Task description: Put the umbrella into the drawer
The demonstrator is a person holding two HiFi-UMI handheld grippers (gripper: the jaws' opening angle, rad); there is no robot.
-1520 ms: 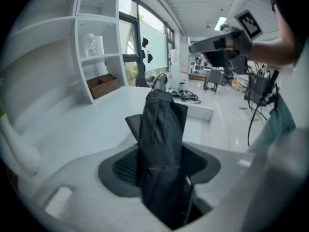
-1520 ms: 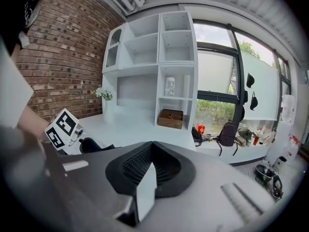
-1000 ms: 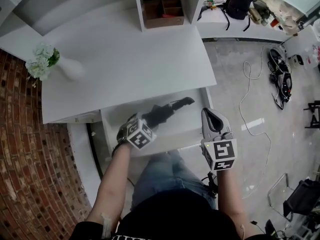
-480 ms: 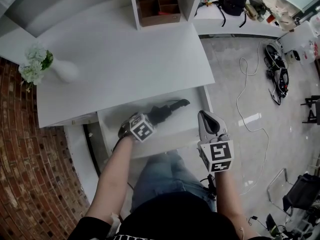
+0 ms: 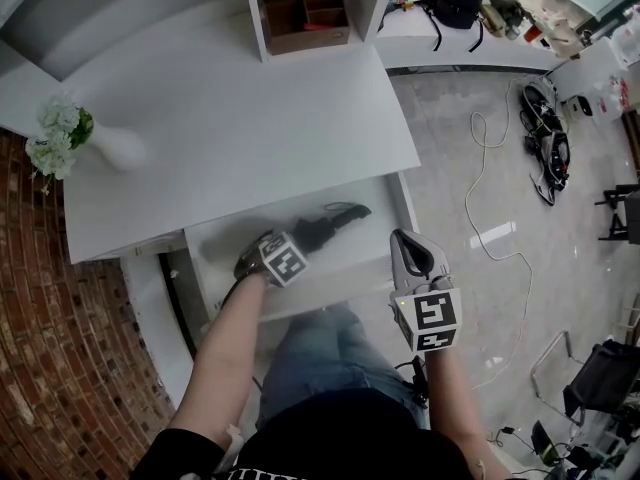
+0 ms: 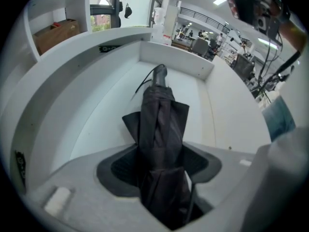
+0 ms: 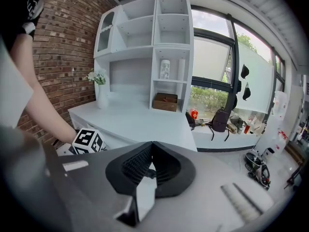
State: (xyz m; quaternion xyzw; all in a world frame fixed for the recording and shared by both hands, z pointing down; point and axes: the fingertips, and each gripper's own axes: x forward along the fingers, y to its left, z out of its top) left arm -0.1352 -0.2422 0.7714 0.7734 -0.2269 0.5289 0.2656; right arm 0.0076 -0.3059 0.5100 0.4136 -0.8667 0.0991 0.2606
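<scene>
A folded black umbrella point(image 5: 322, 230) lies slanted inside the open white drawer point(image 5: 240, 240), its hooked handle point(image 5: 347, 210) pointing to the far right. My left gripper point(image 5: 300, 240) points steeply down into the drawer and is shut on the umbrella's canopy. In the left gripper view the umbrella point(image 6: 159, 124) runs from between the jaws toward the drawer's point(image 6: 106, 110) back wall. My right gripper point(image 5: 408, 248) hovers at the drawer's right front corner, shut and empty. In the right gripper view the right gripper point(image 7: 150, 151) has its pads meeting at the tips.
The white desk top point(image 5: 240, 118) lies behind the drawer, with a vase of white flowers point(image 5: 65, 133) at its left end. A shelf unit with a cardboard box point(image 5: 305, 18) stands at the back. A brick wall point(image 5: 60, 348) is left; a cable point(image 5: 480, 198) runs over the floor at right.
My left gripper has sunk lower into the drawer with the umbrella still in it. The right gripper has stayed about where it was.
</scene>
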